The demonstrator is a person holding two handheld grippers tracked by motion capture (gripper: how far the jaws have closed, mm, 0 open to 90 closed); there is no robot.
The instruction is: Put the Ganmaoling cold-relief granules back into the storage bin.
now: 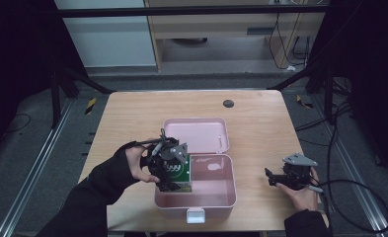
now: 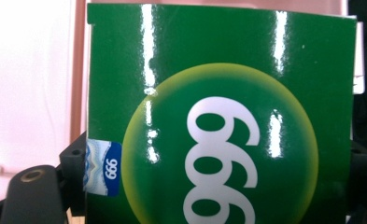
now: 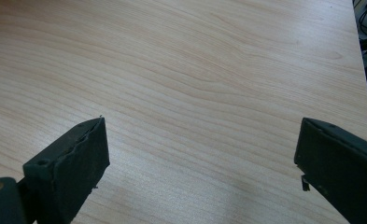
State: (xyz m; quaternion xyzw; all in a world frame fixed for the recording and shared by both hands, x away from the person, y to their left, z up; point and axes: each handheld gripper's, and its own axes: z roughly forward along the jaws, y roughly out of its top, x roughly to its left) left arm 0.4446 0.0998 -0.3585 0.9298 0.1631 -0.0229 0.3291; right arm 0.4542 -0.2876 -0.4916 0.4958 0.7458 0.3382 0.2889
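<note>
A green carton [image 1: 180, 170] marked with a white "999" on a yellow-green disc stands upright in the left part of an open pink box [image 1: 218, 201], close against that box's left wall. The left gripper [image 1: 168, 170] is clamped on the carton, its black jaws pressing the two sides; in the left gripper view the glossy green face [image 2: 218, 121] sits between the jaws, with a small blue label at its lower left edge. The person's left hand [image 1: 137, 165], in a dark sleeve, comes in from the left and holds the gripper over the box's left rim. The pink lid [image 1: 196, 134] lies flat, hinged open on the far side, and a white latch [image 1: 195, 215] juts from the near wall. The box rests near the middle of a light wooden table [image 1: 260, 123]. Well apart, by the table's right edge, the right hand [image 1: 302, 195] holds the right gripper [image 1: 273, 177] just above the wood, its jaws spread wide with bare tabletop between them. A small dark disc [image 1: 228, 103] sits towards the far edge.
</note>
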